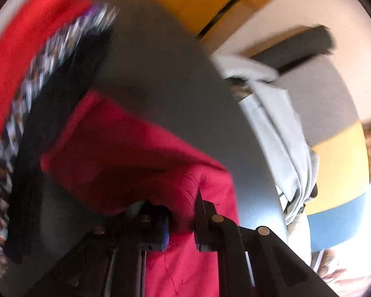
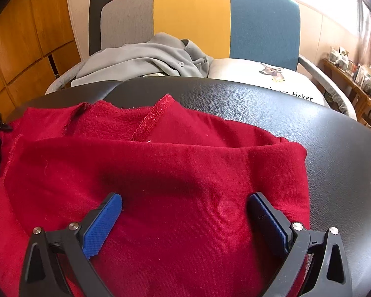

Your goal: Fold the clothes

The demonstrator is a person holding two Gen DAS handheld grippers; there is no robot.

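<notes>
Red sweater [image 2: 160,173] is lying folded over on the black table [image 2: 334,148]. Left gripper [image 1: 183,220] is pinching its edge, so it should be lifting slowly. Right gripper [image 2: 185,212], fingers wide apart, is hovering over the cloth.

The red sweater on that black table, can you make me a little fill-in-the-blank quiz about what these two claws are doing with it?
1. The left claw is shut on the ____ sweater.
2. The right claw hovers over the sweater with its jaws ____.
3. The sweater lies on a ____ table.
4. On the chair behind lies a crumpled ____ garment.

Missing words: red; open; black; grey
</notes>
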